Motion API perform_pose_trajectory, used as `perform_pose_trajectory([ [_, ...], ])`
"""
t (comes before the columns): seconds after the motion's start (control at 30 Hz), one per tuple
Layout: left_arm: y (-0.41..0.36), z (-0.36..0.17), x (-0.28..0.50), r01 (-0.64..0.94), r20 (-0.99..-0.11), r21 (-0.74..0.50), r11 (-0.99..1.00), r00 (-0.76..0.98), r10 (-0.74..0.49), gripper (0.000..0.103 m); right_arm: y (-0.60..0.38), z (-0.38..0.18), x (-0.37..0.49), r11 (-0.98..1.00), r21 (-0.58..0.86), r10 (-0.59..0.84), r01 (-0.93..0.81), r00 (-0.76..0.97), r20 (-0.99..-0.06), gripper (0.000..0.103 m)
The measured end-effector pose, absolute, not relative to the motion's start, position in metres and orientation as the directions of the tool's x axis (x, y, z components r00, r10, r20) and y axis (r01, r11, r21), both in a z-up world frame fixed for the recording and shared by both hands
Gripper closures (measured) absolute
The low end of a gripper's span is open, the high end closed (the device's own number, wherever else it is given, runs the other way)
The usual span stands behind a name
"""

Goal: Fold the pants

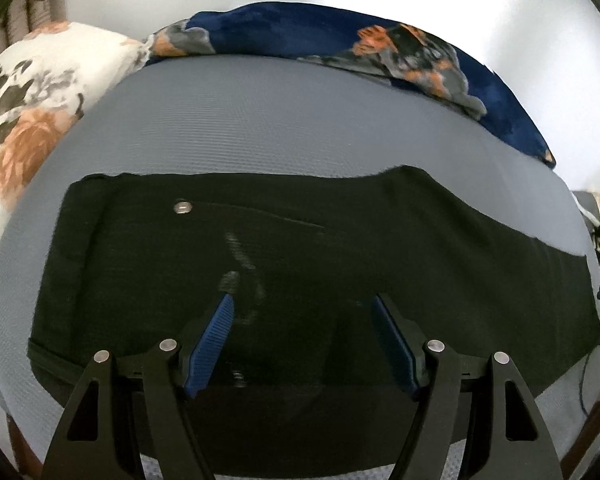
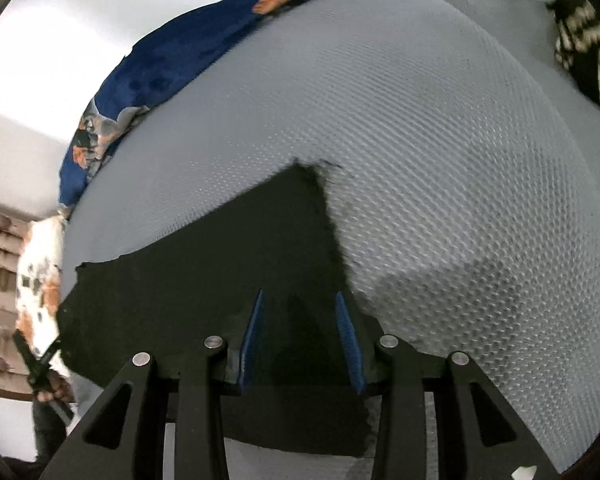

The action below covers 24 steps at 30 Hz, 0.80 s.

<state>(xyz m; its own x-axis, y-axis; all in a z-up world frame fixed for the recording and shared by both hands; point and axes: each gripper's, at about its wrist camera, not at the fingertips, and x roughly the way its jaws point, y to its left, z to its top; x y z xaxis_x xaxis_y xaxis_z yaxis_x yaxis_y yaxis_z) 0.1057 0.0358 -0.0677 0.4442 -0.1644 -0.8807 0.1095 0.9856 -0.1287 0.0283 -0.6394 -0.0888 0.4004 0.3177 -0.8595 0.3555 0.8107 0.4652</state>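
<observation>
Pants (image 1: 340, 248) lie flat on the bed (image 1: 240, 132); I see left gripper (image 1: 302, 304) jaws wide, empty; right gripper (image 2: 300, 300) jaws opening, clamping nothing.

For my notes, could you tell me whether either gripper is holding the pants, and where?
Neither: the left gripper and right gripper are open above the black pants, nothing between their fingers.

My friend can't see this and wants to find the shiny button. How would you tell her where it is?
Start at the big grey bed with flowery pillows along its far edge. Black pants lie spread flat across it. Near their upper left end sits a small round silver button, the only shiny spot on all that dark cloth.
</observation>
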Motion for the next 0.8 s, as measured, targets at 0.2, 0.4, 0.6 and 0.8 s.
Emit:
perform_pose_trajectory([
  [0.2,0.014,-0.071,0.106,0.116,-0.895,-0.092,0.989,0.426,-0.133,0.032,-0.641,-0.107,0.028,0.780,0.563,0.427,0.272,0.426,-0.798,0.070],
  [0.4,0.013,-0.081,0.109,0.117,-0.910,-0.039,0.992,0.407,-0.083,0.032,-0.626,-0.115,0.036,0.743,0.615,0.462,0.265,0.462,-0.757,0.090],
  [0.6,0.013,-0.088,0.110,0.130,-0.908,-0.031,0.991,0.411,-0.082,0.032,-0.606,-0.086,0.023,0.761,0.585,0.393,0.280,0.518,-0.760,0.095],
  [0.8,0.016,-0.091,0.107,0.135,-0.899,-0.056,0.989,0.424,-0.108,0.032,-0.557,-0.050,0.023,0.805,0.551,0.369,0.219,0.543,-0.755,0.096],
])
